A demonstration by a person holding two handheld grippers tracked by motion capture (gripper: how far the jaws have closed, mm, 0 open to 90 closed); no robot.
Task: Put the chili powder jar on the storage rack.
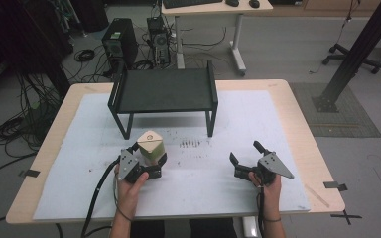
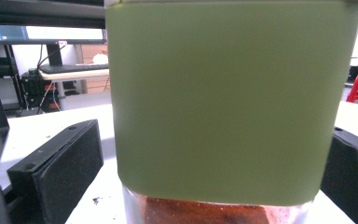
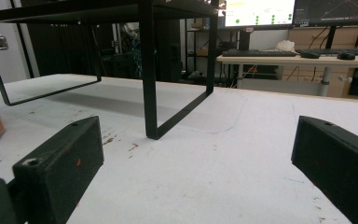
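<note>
Near the front of the tabletop (image 1: 278, 124), the jar (image 1: 150, 145) with green label stands between the left gripper (image 1: 149, 159) fingers, which flank it without clearly clamping. Gripping and lifting appear still ahead, perhaps onto the black rack (image 1: 163, 90). Right gripper (image 1: 245, 154) waits well apart, fingers spread wide, empty.

Black metal shelf (image 1: 163, 91) on the white mat (image 1: 258, 129) (dark specks (image 1: 189, 144) just before it).

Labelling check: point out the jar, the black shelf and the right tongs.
jar (image 1: 150, 144), high view, on its tan lid.
black shelf (image 1: 164, 89), high view, middle of its top.
right tongs (image 1: 246, 152), high view, midway between the fingertips.
</note>
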